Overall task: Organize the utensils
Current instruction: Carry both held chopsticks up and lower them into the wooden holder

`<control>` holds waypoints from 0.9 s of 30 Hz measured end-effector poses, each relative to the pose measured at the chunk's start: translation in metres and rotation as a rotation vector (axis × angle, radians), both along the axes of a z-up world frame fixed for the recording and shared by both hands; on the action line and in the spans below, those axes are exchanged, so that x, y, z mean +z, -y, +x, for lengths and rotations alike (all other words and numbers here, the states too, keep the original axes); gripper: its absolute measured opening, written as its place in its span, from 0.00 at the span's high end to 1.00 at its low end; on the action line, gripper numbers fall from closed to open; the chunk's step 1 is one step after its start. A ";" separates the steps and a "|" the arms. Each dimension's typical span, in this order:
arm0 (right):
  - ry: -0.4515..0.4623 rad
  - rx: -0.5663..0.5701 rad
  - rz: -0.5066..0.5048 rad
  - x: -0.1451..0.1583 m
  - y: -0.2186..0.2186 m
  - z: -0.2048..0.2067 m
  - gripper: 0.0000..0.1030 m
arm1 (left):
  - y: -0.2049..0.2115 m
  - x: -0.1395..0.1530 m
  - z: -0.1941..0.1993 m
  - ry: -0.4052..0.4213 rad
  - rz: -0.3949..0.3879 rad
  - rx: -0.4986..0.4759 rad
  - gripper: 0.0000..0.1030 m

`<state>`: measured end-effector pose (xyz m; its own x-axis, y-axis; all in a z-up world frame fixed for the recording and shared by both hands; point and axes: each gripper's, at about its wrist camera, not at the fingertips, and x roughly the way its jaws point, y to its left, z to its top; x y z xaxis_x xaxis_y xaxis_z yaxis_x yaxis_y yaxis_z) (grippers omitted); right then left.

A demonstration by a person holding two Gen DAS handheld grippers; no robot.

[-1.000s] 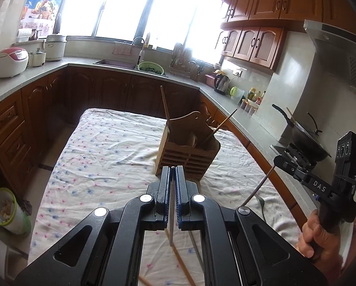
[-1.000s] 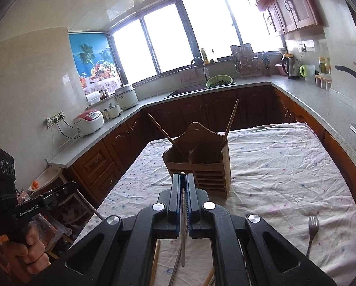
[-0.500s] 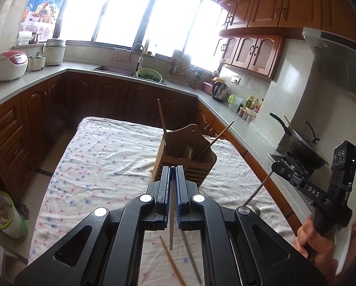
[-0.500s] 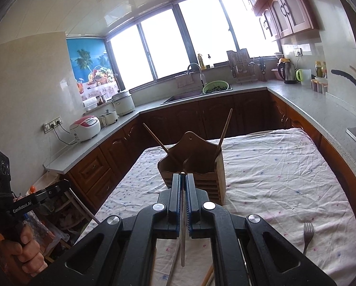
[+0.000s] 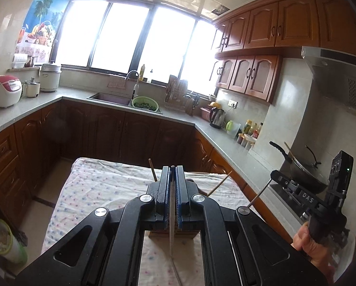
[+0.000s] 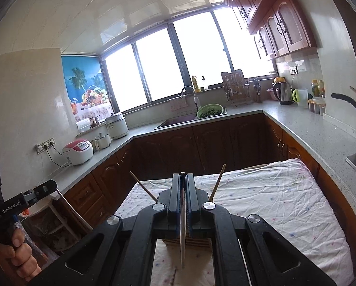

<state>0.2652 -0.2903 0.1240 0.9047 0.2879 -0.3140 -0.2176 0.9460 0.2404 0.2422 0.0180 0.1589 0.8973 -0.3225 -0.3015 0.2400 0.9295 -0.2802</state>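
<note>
Wooden and slatted, the utensil holder stands on the cloth-covered bench, mostly hidden behind each camera's own jaws; only its lower front shows through the frame of the left hand-held gripper, and likewise below the right hand-held gripper in the right wrist view. Two wooden chopsticks already lean out of the holder, one to the left and one to the right, their upper ends poking out on either side of the jaws. The left hand-held gripper is clamped tight on a thin pale utensil that runs upright between its blue pads and hangs down below them over the cloth (whether chopstick or metal handle is hard to tell). The right hand-held gripper is likewise closed on a slim metal utensil, its lower end dangling in front of the holder. Seen from the left wrist camera, the right hand grips its black handle off to the right, a thin rod sticking out of that tool's jaws. A further stick lies on the cloth just beside the holder, at the bottom of the right wrist view.
</note>
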 end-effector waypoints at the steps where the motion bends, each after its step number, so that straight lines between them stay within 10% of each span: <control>1: 0.009 -0.006 0.005 0.004 0.001 0.005 0.96 | 0.000 0.005 0.007 0.009 -0.002 0.003 0.97; 11: 0.080 -0.076 0.020 0.024 0.006 0.055 0.96 | -0.001 0.018 0.079 0.031 -0.064 0.079 0.97; 27: 0.037 -0.166 0.007 -0.065 0.002 0.084 0.96 | 0.007 -0.083 0.134 -0.073 -0.178 0.184 0.97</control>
